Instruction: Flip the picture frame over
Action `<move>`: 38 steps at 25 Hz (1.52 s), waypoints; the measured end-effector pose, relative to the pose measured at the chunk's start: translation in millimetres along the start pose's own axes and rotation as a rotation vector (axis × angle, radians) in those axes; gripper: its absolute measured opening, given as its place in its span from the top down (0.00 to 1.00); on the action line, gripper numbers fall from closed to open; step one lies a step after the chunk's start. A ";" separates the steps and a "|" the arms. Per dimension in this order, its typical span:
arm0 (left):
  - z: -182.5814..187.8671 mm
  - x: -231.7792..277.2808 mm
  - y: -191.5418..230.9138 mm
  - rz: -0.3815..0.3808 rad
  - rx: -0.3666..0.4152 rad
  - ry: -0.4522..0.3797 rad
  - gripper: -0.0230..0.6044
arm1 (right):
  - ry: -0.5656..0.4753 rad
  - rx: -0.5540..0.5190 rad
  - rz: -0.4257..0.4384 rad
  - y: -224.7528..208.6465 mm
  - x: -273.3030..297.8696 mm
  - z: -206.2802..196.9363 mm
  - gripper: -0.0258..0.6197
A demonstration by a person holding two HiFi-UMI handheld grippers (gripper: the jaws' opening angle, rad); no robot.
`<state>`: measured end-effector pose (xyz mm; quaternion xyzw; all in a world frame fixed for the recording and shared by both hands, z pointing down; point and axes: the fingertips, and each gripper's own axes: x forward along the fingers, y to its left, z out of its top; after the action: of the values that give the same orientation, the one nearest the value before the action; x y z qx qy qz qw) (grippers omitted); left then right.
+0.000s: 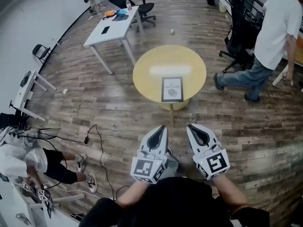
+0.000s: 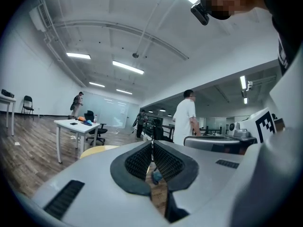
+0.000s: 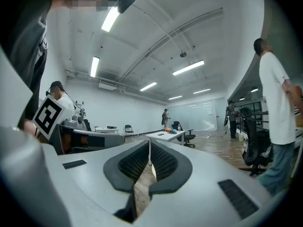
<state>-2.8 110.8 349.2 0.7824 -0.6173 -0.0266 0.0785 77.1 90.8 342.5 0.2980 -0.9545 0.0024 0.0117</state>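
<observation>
Head view showed the picture frame (image 1: 172, 89) flat on the round table (image 1: 147, 74), far ahead of the left gripper (image 1: 162, 128) and right gripper (image 1: 190, 126), both closed and empty. Shut jaws could shove it off rather than grasp.

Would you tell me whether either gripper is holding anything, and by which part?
Nothing is held: the left gripper and right gripper are shut with empty jaws, and the picture frame lies apart from them on the round table.

Wood floor (image 1: 118, 112), white desk (image 1: 110, 28), office chair (image 1: 142, 8).
</observation>
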 end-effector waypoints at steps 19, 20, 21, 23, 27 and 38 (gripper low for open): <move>18.5 170.6 155.3 -0.054 -0.011 0.048 0.92 | 0.110 0.008 -0.068 -98.4 198.6 -22.5 0.92; 14.9 177.3 158.2 -0.054 -0.014 0.058 0.92 | 0.116 0.008 -0.070 -103.8 203.0 -24.9 0.92; 10.9 184.3 161.2 -0.054 -0.015 0.069 0.92 | 0.123 0.010 -0.073 -109.7 207.4 -27.8 0.92; 1.9 198.7 167.9 -0.050 -0.012 0.091 0.92 | 0.140 0.017 -0.075 -122.4 215.8 -35.8 0.93; -21.5 233.1 181.9 -0.037 0.001 0.132 0.92 | 0.188 0.028 -0.062 -154.1 234.8 -63.7 0.93; -160.0 331.1 244.9 0.061 -0.137 0.411 0.92 | 0.539 0.146 0.078 -239.0 275.3 -220.3 0.92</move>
<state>-137.8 -251.3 563.5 0.7450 -0.6085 0.0941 0.2567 -8.7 -259.8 568.8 0.2495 -0.9250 0.1509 0.2435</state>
